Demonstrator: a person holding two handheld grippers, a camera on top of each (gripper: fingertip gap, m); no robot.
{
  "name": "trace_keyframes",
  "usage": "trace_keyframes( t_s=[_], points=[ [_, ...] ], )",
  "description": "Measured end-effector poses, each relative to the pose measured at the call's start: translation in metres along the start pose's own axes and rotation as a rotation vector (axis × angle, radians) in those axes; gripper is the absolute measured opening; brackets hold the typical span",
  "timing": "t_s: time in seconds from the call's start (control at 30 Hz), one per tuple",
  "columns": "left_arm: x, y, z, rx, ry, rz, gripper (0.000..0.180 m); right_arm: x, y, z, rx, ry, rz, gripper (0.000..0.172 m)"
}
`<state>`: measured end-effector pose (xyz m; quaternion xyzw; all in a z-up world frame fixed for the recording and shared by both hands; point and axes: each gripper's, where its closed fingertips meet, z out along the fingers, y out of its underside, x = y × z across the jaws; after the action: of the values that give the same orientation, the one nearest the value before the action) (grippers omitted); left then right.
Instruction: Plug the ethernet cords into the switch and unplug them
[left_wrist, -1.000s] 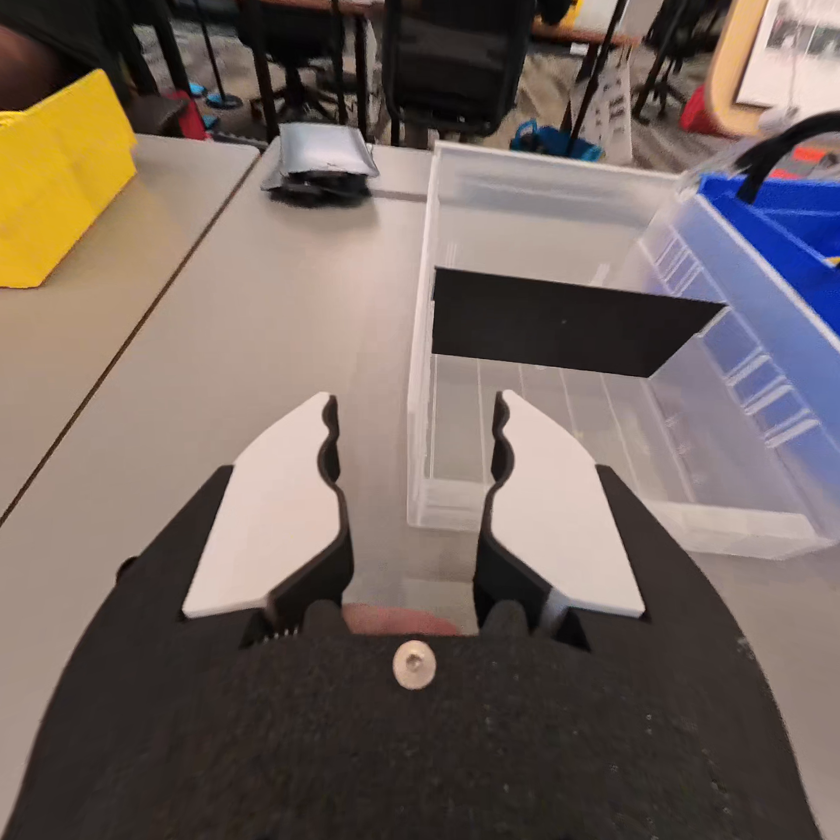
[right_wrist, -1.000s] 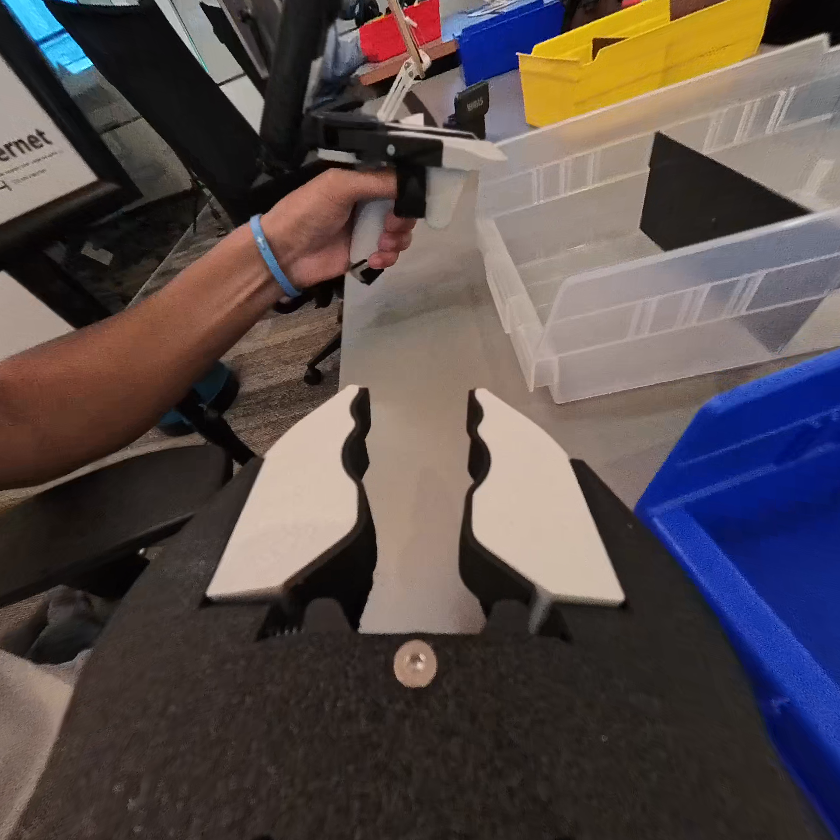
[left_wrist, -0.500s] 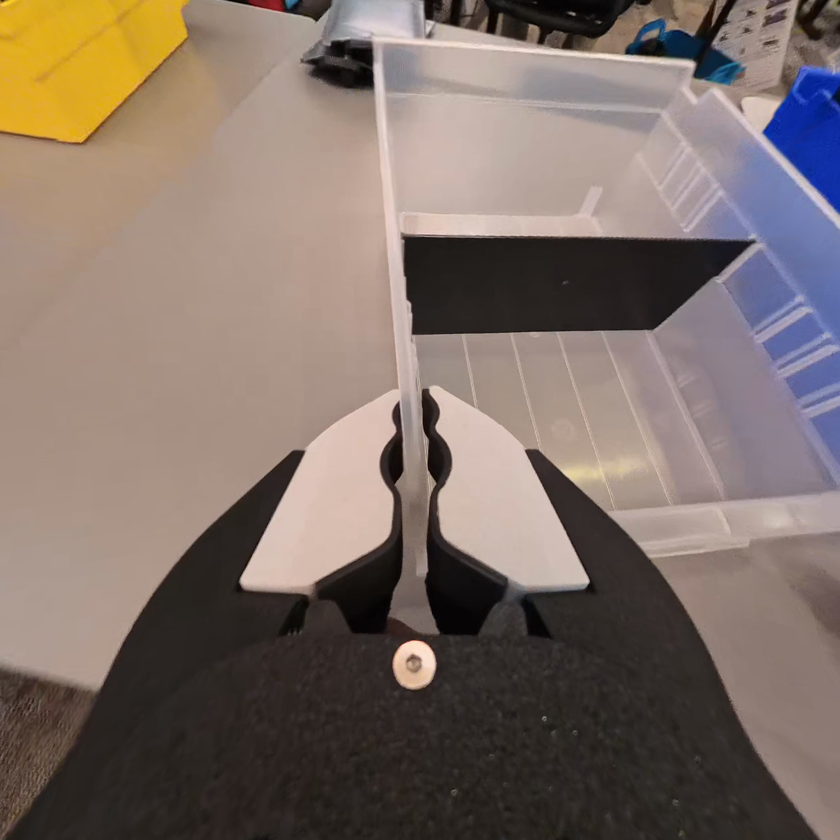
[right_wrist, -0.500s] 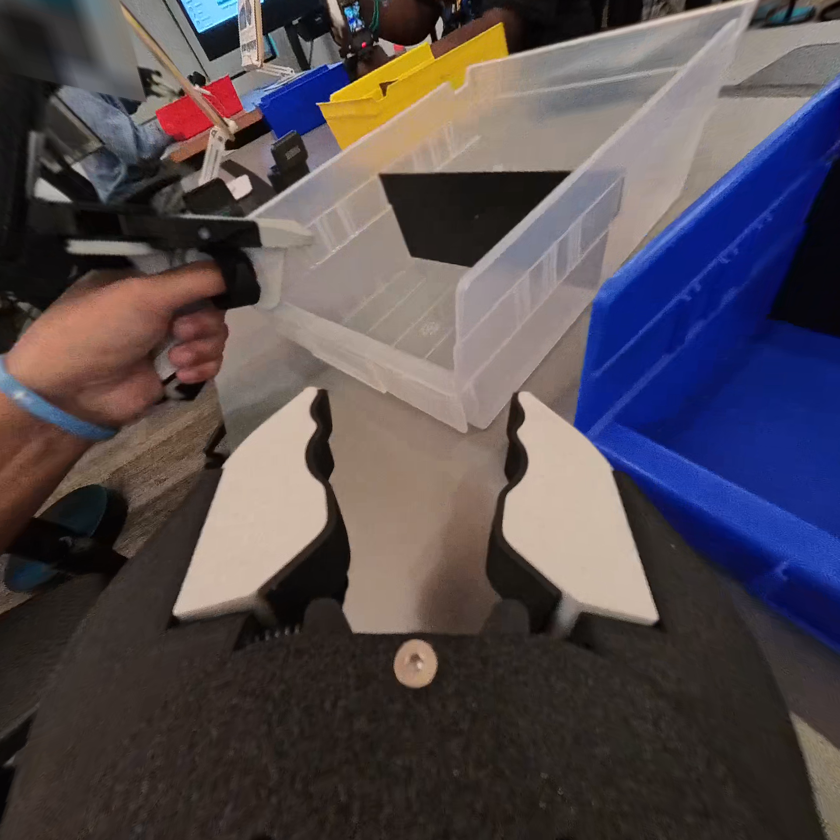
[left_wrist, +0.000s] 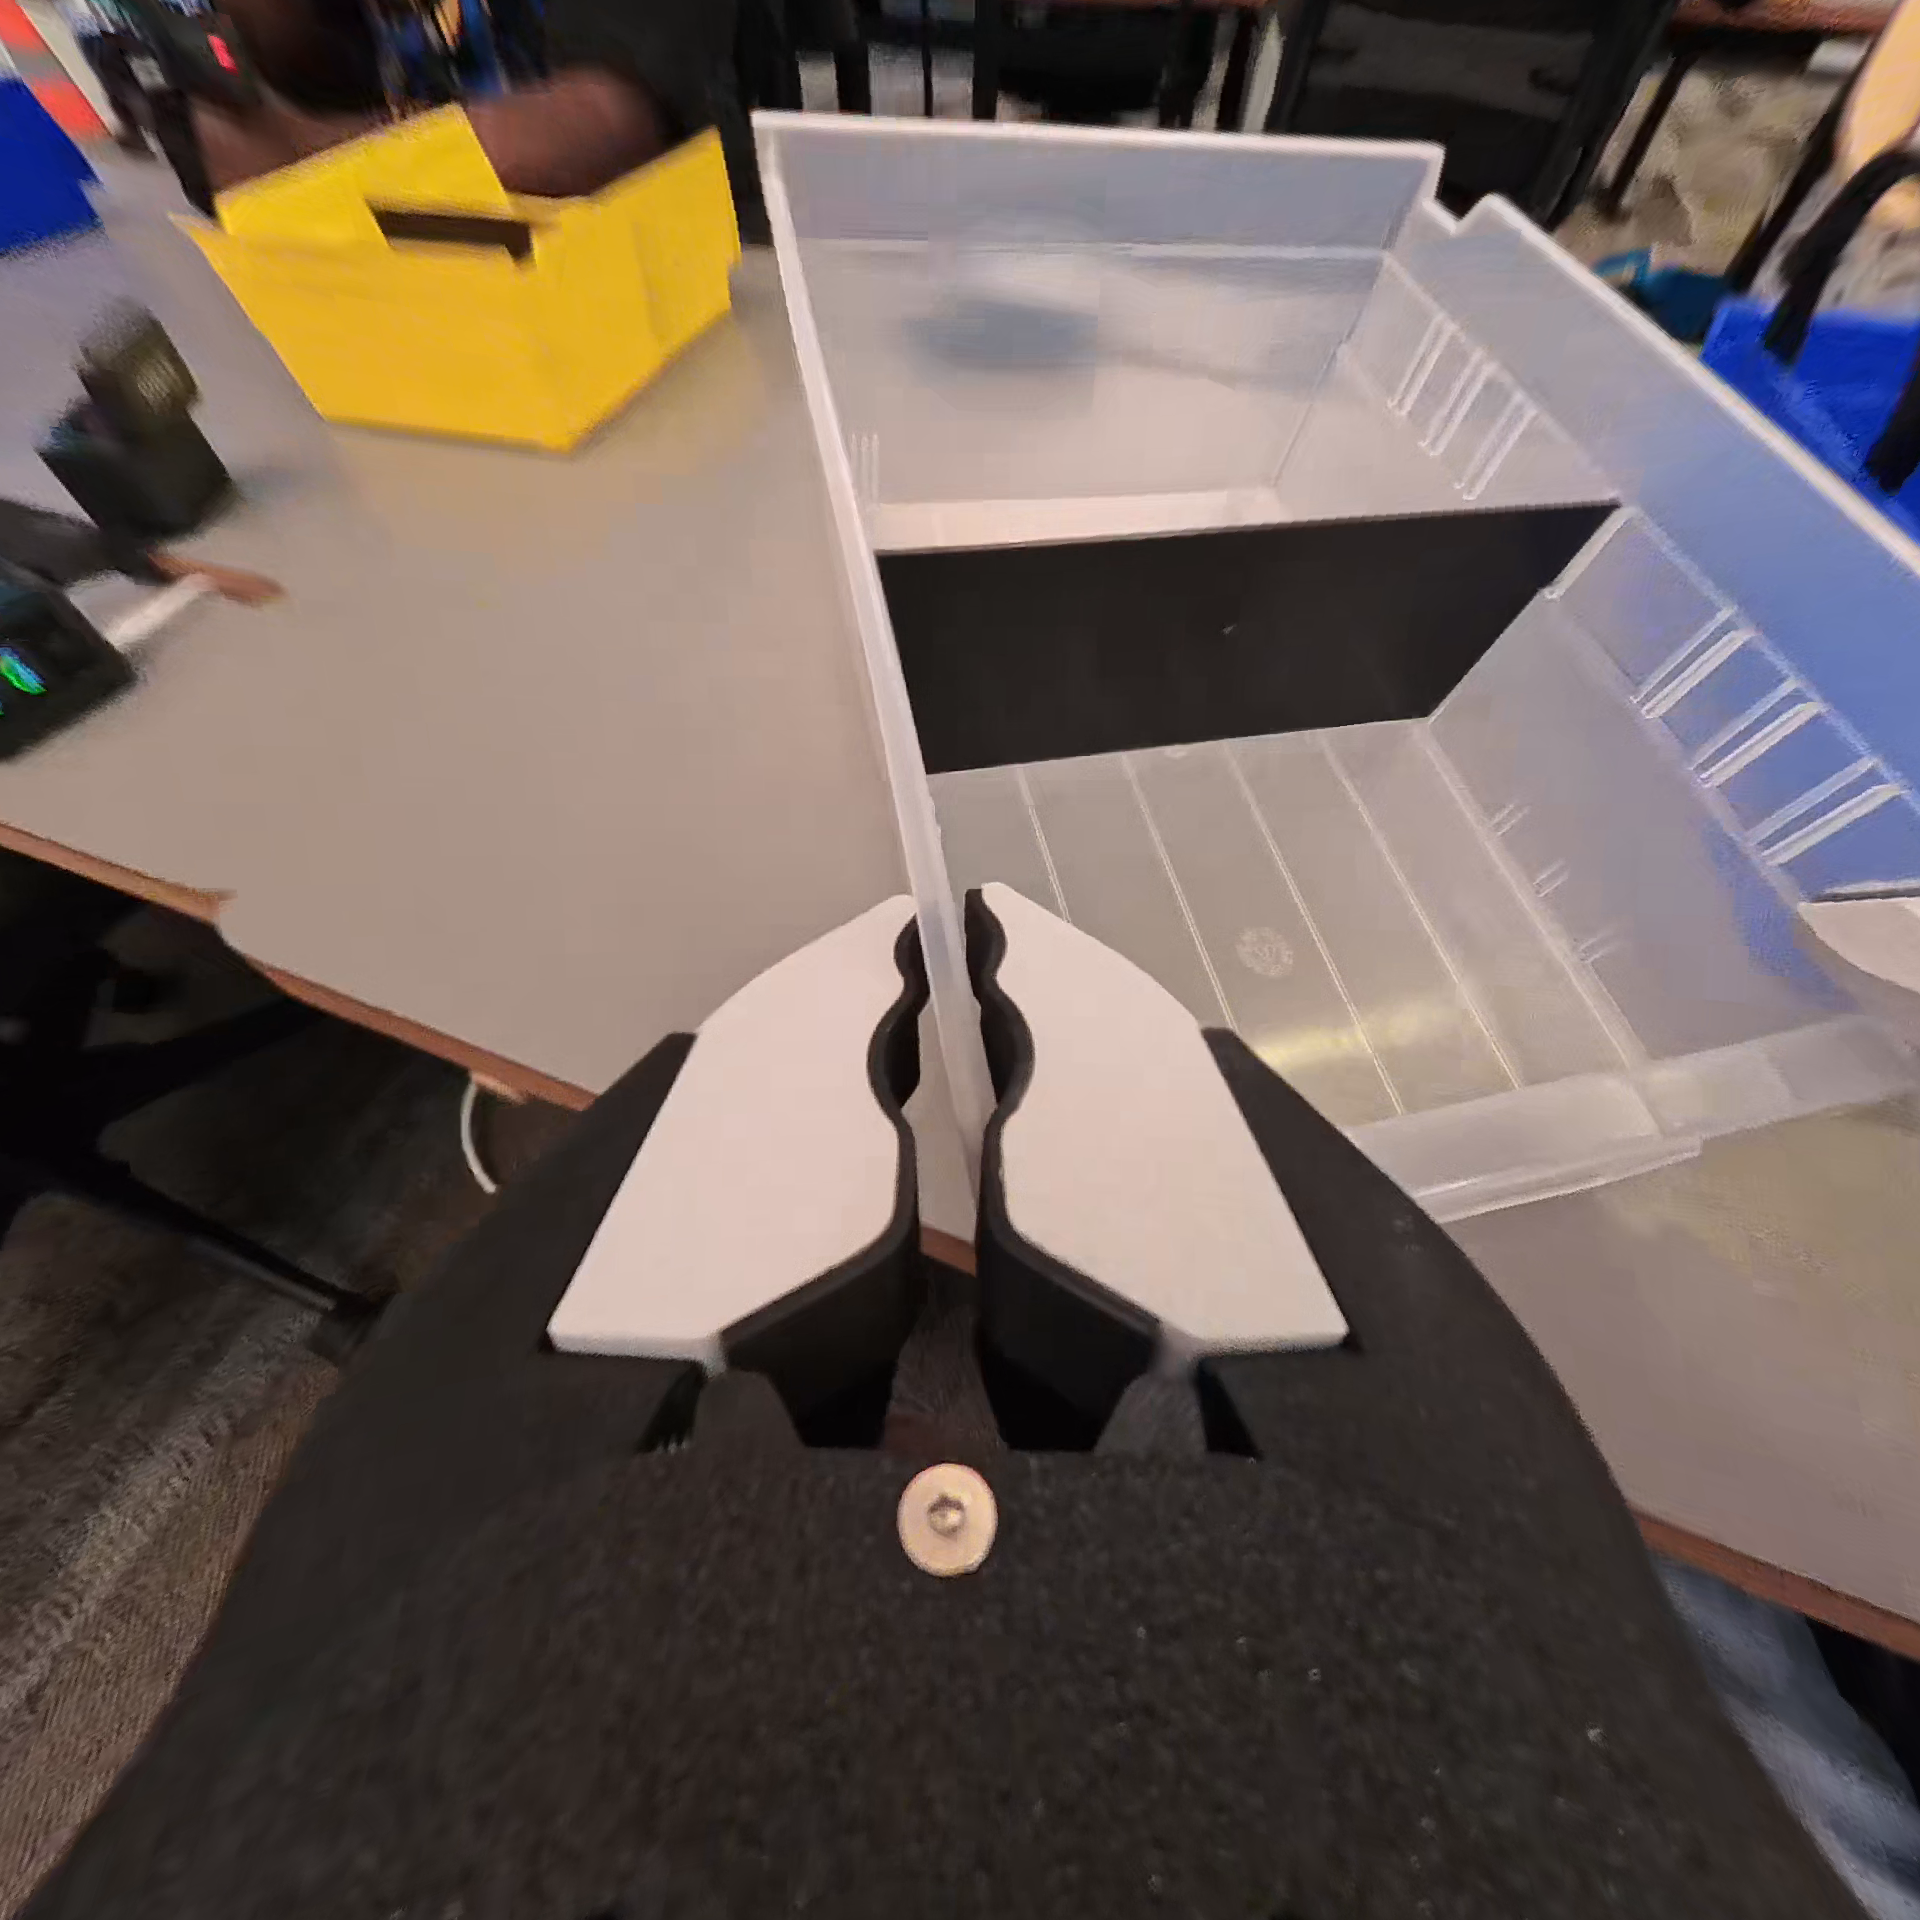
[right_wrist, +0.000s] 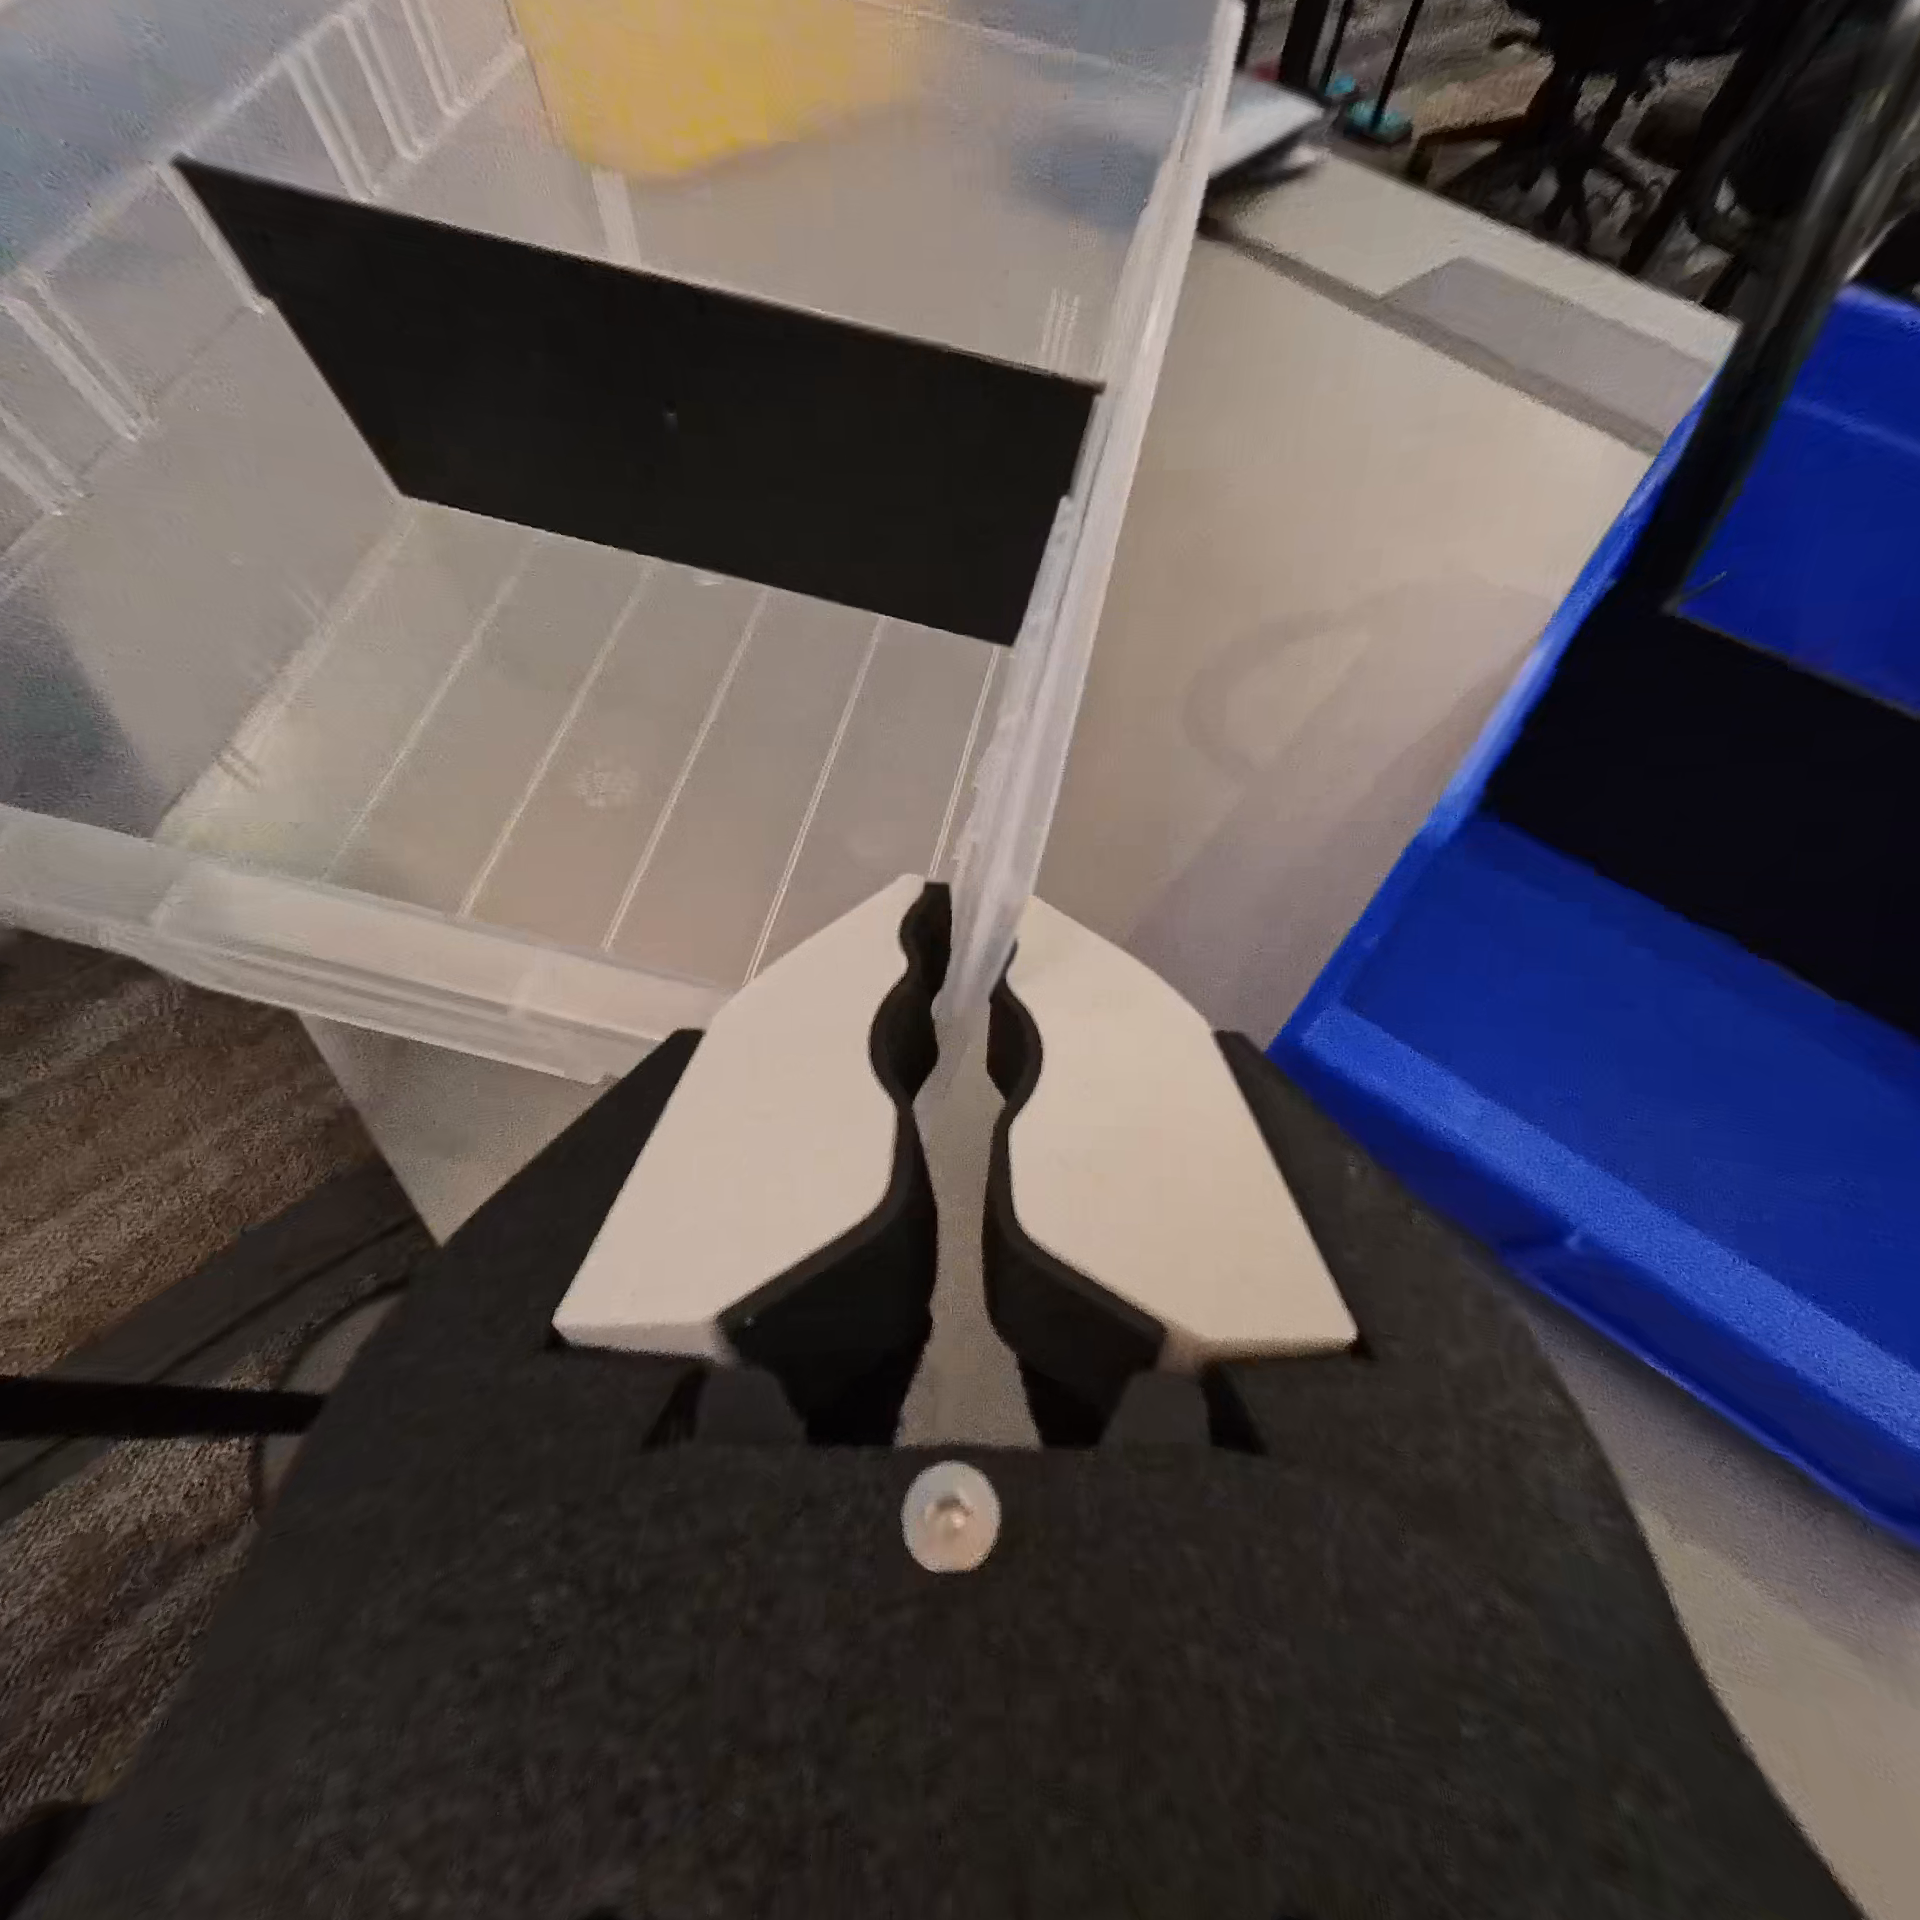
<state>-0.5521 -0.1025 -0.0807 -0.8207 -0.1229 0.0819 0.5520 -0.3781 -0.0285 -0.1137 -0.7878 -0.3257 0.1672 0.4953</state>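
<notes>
While your left claw (left_wrist: 943, 935) pinches the clear bin (left_wrist: 1351, 935) left wall, your right claw (right_wrist: 971, 935) clamped on its right wall, black divider (left_wrist: 1195, 634) inside, blue bin (right_wrist: 1662, 1039) beside, grey surface (left_wrist: 520, 727).

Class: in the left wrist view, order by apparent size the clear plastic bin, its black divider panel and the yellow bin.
1. Clear plastic bin, largest.
2. and 3. Black divider panel and yellow bin: too alike, and the yellow bin stands farther away.
</notes>
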Motion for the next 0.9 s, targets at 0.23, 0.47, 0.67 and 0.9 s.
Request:
trace_keyframes(
  t_s=[0.23,0.47,0.67,0.9],
  points=[
    [0.062,-0.116,-0.04,0.233,0.053,0.071,0.005,0.058,-0.093,-0.075,0.231,0.114,0.033,0.004],
    [0.243,-0.183,-0.045,0.292,0.333,0.124,0.006,0.21,-0.12,-0.203,0.314,0.437,0.051,0.003],
    [0.429,-0.135,-0.035,0.186,0.559,0.183,0.006,0.338,-0.027,-0.293,0.191,0.678,0.157,0.003],
    [0.586,-0.028,-0.007,0.051,0.595,0.393,0.006,0.45,0.148,-0.311,0.094,0.682,0.354,0.003]
  ],
)
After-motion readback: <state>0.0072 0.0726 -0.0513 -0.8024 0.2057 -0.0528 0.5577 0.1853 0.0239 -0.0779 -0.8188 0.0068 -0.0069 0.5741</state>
